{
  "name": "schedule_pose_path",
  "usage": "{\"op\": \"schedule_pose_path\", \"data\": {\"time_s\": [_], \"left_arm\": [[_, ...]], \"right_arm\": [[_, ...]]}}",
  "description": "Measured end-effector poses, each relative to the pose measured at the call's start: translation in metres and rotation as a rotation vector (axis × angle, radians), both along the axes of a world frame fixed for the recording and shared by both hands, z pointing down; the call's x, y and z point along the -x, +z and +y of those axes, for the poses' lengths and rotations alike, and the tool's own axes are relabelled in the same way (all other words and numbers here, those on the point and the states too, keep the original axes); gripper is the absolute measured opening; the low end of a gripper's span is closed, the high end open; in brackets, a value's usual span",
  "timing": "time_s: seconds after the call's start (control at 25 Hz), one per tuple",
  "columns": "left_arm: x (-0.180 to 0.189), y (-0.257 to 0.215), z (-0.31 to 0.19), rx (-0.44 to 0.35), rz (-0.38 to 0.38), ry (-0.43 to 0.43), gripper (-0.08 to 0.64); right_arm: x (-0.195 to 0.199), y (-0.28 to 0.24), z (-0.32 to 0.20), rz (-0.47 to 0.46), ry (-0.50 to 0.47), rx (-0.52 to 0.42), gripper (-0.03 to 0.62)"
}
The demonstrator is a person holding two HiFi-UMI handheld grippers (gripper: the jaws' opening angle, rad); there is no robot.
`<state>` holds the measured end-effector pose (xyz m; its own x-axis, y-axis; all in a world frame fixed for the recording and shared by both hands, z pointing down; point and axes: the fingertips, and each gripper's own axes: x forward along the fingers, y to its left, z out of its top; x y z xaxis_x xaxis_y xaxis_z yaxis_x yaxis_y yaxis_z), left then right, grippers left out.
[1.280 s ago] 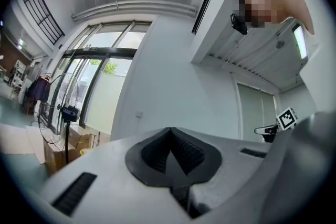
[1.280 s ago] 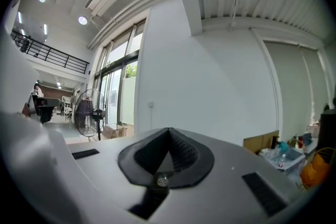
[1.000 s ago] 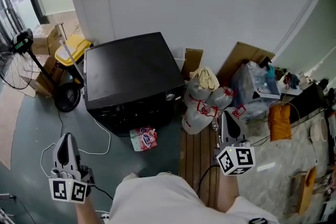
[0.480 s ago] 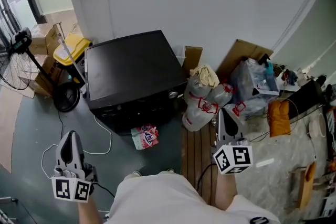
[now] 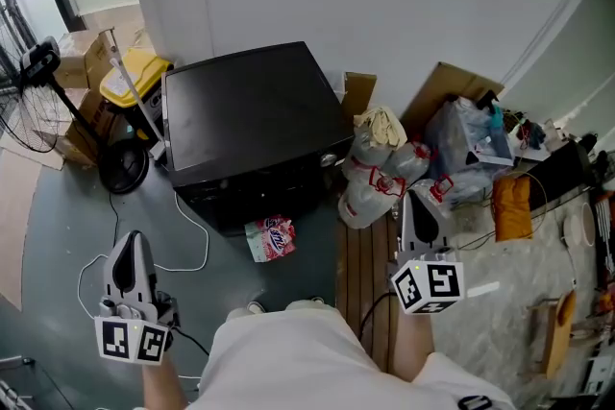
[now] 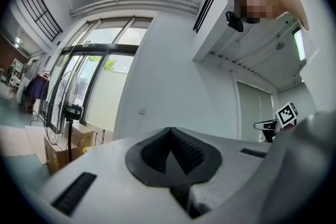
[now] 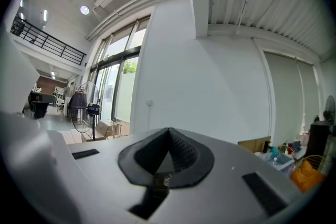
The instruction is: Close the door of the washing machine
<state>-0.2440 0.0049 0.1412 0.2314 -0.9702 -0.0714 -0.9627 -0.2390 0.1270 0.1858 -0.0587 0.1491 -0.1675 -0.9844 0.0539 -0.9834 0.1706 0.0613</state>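
Left gripper (image 5: 133, 241) and right gripper (image 5: 415, 200) shut, empty, barely shifted, still near-side, well apart from washing machine (image 5: 250, 115); door state unreadable.

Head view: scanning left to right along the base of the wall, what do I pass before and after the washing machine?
standing fan → yellow object → washing machine → white plastic bags → orange bag
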Motion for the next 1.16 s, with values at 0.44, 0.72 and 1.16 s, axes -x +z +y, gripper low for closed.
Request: {"op": "schedule_pose_path", "data": {"time_s": [0.44, 0.72, 1.16], "left_arm": [[0.016, 0.007, 0.005, 0.004, 0.016, 0.018, 0.004], [0.023, 0.008, 0.009, -0.001, 0.020, 0.023, 0.004], [0.024, 0.008, 0.011, 0.002, 0.033, 0.037, 0.005]], "right_arm": [[0.026, 0.009, 0.007, 0.055, 0.013, 0.014, -0.003], [0.037, 0.008, 0.015, 0.079, 0.010, 0.008, -0.003], [0.043, 0.004, 0.023, 0.097, 0.017, 0.006, -0.003]]}}
